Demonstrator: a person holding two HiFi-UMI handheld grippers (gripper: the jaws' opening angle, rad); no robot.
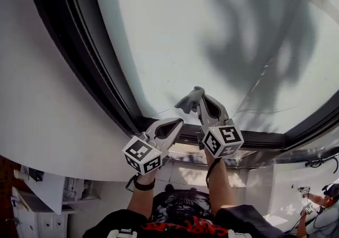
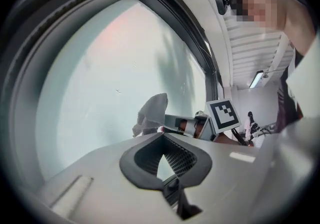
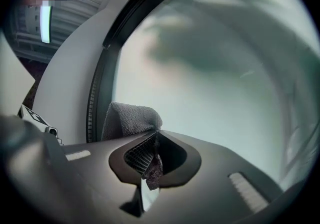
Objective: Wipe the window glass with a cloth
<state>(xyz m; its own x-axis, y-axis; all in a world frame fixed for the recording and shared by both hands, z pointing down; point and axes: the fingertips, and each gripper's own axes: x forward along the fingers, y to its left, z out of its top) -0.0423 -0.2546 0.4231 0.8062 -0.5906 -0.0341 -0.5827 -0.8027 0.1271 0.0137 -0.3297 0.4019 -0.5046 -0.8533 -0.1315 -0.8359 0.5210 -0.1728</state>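
Note:
A large pane of window glass fills the head view, set in a dark frame. My right gripper is shut on a grey cloth, which it holds up against the lower part of the pane. In the right gripper view the cloth bunches out just past the closed jaws, with the glass behind it. My left gripper hangs lower, near the bottom rail, shut with nothing in it. From the left gripper view the cloth shows against the pane.
A white wall borders the window on the left. The dark bottom rail runs below the grippers. Another person stands at the lower right. Faint streaks mark the glass near the cloth.

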